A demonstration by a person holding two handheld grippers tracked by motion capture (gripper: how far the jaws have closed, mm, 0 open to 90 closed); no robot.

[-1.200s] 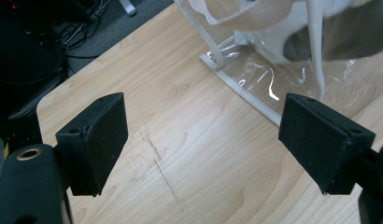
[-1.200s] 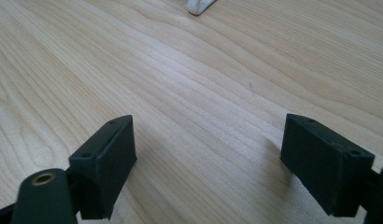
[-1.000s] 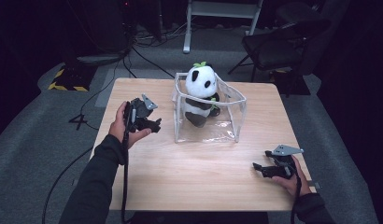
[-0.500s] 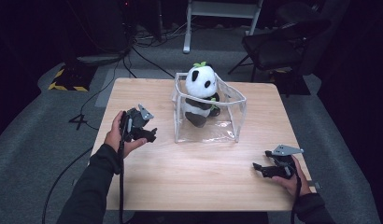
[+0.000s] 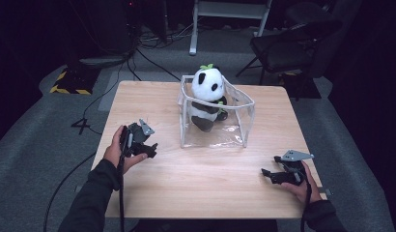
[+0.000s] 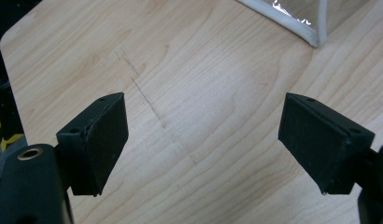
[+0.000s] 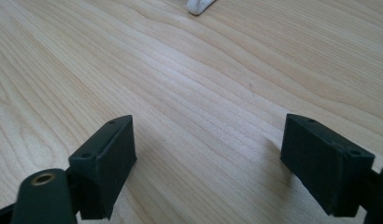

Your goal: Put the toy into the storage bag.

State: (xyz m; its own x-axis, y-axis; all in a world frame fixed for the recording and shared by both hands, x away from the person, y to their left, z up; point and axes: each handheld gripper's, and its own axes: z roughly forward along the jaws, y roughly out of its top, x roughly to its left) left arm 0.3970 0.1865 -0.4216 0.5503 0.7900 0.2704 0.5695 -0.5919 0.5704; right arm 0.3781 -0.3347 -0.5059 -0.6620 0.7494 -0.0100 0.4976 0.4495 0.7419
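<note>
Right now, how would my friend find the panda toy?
Look at the wooden table, then at the see-through bag with white edges standing toward its far side. The panda toy sits upright inside it, head poking out. It is the only fluffy black-and-white thing, with a green sprig on top.

- High view: the wooden table [image 5: 205, 183] is evenly lit from above, while the surrounding room falls into near darkness; detail is soft and grainy.
- Clear bag [image 5: 234, 128]: small glints of glare on the plastic.
- Gripper views: bright, diffuse light; soft shadows beneath the near, slightly blurred black jaws.
</note>
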